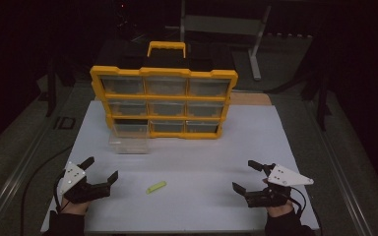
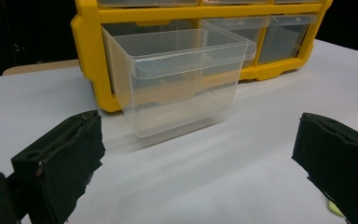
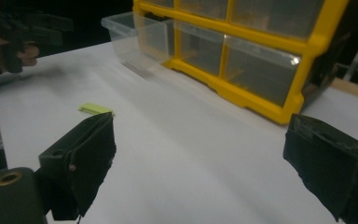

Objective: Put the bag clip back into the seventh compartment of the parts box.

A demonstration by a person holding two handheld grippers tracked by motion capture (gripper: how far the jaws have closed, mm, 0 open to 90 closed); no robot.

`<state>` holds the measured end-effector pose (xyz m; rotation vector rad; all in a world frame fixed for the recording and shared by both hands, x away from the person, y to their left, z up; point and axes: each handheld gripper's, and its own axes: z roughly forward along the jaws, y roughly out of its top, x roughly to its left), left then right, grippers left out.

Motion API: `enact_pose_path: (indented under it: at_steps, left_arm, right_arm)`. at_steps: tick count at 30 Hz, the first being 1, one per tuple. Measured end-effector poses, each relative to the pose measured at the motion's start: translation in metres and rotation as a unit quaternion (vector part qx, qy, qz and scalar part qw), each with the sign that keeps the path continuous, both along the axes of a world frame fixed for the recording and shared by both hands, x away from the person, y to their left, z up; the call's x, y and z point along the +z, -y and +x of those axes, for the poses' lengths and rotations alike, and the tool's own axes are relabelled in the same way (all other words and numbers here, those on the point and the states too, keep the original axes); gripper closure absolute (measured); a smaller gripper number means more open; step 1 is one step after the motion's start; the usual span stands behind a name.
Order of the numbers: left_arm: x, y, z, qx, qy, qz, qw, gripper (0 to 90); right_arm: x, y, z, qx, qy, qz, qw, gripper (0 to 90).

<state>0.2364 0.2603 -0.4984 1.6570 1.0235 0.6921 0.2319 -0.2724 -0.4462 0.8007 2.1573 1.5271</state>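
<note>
While both claws rested released near the counter's front corners, left claw and right claw, the green piece lay between them.

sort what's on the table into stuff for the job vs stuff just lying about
For the job:
- clear drawer, out of its slot
- small green piece
- yellow organizer
- left claw and right claw, both open

Just lying about:
- metal stand behind the table

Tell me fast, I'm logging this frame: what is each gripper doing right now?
Left gripper: open, holding nothing, above the white table.
Right gripper: open, holding nothing.
</note>
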Motion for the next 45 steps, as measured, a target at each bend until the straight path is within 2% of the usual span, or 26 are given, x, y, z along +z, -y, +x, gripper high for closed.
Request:
enact_pose_path:
  at_steps: [5,10,16,23,25,27,29,30,32,37,38,39,41,43,45]
  left_arm:
    - [0.001,0.0,-0.001,-0.001,0.002,0.0,1.0,1.3]
    - [0.001,0.001,-0.001,-0.004,0.002,0.0,1.0,1.3]
    - [0.002,0.0,-0.001,-0.005,0.003,-0.001,1.0,1.3]
    - [0.002,0.0,-0.001,-0.006,0.004,-0.003,1.0,1.3]
    - [0.002,0.0,-0.001,-0.006,0.003,-0.002,1.0,1.3]
    - [0.002,0.0,-0.001,-0.007,0.003,-0.002,1.0,1.3]
    - [0.002,0.0,-0.001,-0.008,0.004,0.0,1.0,1.3]
    - [0.002,0.0,-0.001,-0.009,0.004,0.0,1.0,1.3]
    - [0.001,0.001,-0.001,-0.01,0.004,0.0,0.9999,1.3]
    - [0.001,0.001,-0.001,-0.011,0.004,0.0,0.9999,1.3]
    - [0.001,0.001,-0.002,-0.012,0.004,0.001,0.9999,1.3]
    - [0.001,0.001,-0.002,-0.012,0.004,0.002,0.9999,1.3]
    - [0.001,0.001,-0.001,-0.012,0.003,0.001,0.9999,1.3]
    - [0.001,0.001,-0.001,-0.013,0.003,0.001,0.9999,1.3]
    - [0.001,0.001,-0.001,-0.014,0.003,0.001,0.9999,1.3]
  right_arm:
    - [0.018,-0.01,0.006,0.018,0.005,0.001,0.9998,9.0]
    - [0.036,-0.023,0.013,0.038,0.022,0.01,0.999,9.0]
    - [0.05,-0.046,0.023,0.08,0.024,0.02,0.9963,9.0]
    - [0.051,-0.073,0.032,0.117,0.021,0.016,0.9927,9.0]
    - [0.049,-0.082,0.034,0.134,0.011,0.02,0.9907,9.0]
    - [0.047,-0.093,0.036,0.132,0.002,0.009,0.9912,9.0]
    - [0.045,-0.103,0.038,0.138,-0.011,-0.004,0.9904,9.0]
    - [0.044,-0.107,0.039,0.143,-0.018,-0.003,0.9896,9.1]
    - [0.04,-0.115,0.039,0.153,-0.021,-0.008,0.9879,18.2]
    - [0.031,-0.136,0.041,0.182,-0.031,-0.022,0.9826,32.2]
    - [0.029,-0.14,0.043,0.189,-0.036,-0.021,0.9811,34.4]
    - [0.026,-0.143,0.044,0.193,-0.038,-0.024,0.9802,41.7]
    - [0.021,-0.15,0.047,0.203,-0.044,-0.028,0.9778,45.8]
    - [0.014,-0.156,0.051,0.214,-0.055,-0.035,0.9747,56.5]
    - [0.007,-0.163,0.053,0.222,-0.064,-0.042,0.9721,61.7]
